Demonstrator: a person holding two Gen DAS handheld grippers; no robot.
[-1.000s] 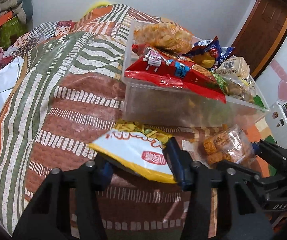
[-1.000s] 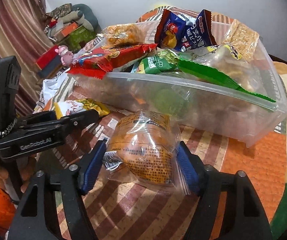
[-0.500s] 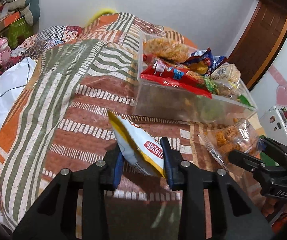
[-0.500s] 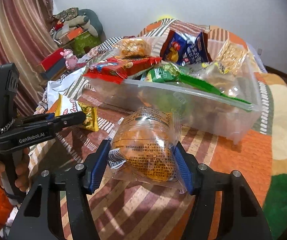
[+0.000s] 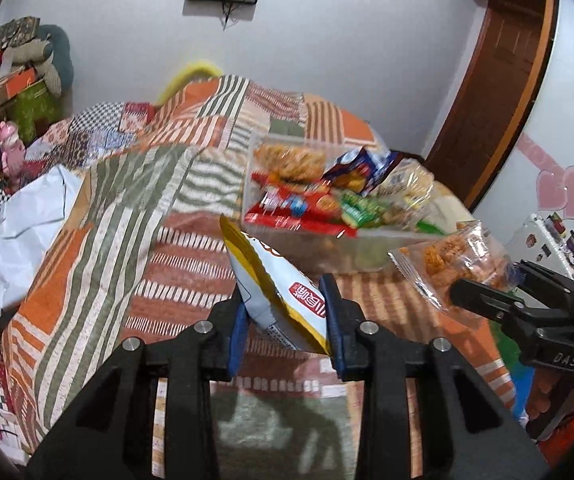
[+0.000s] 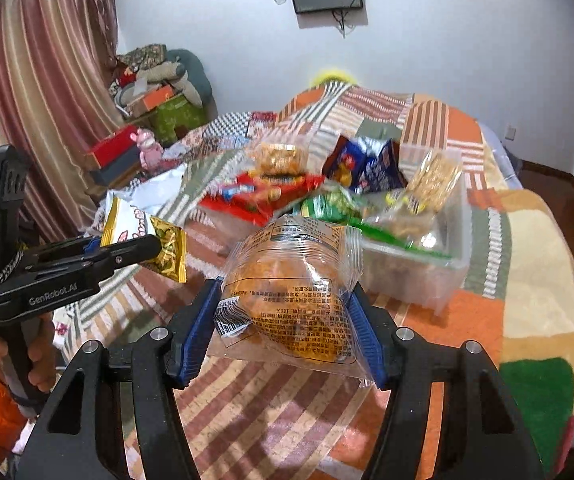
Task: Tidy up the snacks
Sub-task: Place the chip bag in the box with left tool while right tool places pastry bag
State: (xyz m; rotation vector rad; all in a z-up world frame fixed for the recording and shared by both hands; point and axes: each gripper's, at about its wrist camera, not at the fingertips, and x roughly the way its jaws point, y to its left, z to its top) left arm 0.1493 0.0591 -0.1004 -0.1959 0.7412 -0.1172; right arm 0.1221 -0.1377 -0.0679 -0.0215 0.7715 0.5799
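My left gripper (image 5: 285, 326) is shut on a white and yellow snack bag (image 5: 275, 288), held above the bed; the bag also shows in the right wrist view (image 6: 143, 232). My right gripper (image 6: 285, 328) is shut on a clear packet of orange snacks (image 6: 291, 288), also lifted; that packet shows at the right in the left wrist view (image 5: 455, 260). A clear plastic bin (image 5: 327, 248) heaped with several snack packs sits on the bed ahead of both grippers; it also shows in the right wrist view (image 6: 415, 276).
The bed is covered by a striped patchwork quilt (image 5: 99, 240). A white bag (image 5: 19, 228) lies at its left edge. A pile of boxes and cushions (image 6: 155, 84) stands by the curtain. A wooden door (image 5: 499, 80) is at the right.
Both grippers have risen and pulled back from the bin with their packs. The left gripper closed on the white and yellow bag and lifted it off the quilt, turning it upright.
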